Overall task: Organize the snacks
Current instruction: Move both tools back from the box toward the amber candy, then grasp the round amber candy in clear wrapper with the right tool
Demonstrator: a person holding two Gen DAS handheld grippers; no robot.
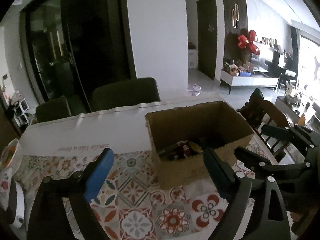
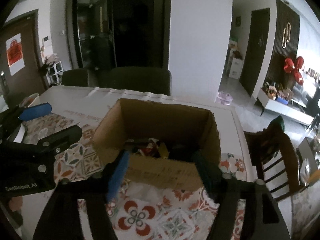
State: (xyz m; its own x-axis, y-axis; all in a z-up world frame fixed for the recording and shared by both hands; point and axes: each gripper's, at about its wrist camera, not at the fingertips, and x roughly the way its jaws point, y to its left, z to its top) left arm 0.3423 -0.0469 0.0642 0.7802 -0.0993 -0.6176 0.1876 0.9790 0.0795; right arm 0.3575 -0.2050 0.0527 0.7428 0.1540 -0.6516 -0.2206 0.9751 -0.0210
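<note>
Both tools agape before cardboard box (image 2: 160,168), its dim snacks (image 2: 152,150) indistinct.

Brown cardboard box (image 2: 160,124); red, yellow, dark snack packs (image 2: 154,150) inside. Table (image 1: 60,132) white, tablecloth (image 1: 140,210) floral tile print in red, orange, teal. Black tongs, blue pad (image 1: 98,172), dark green pad (image 1: 218,174). Red balloons (image 1: 248,42).
</note>
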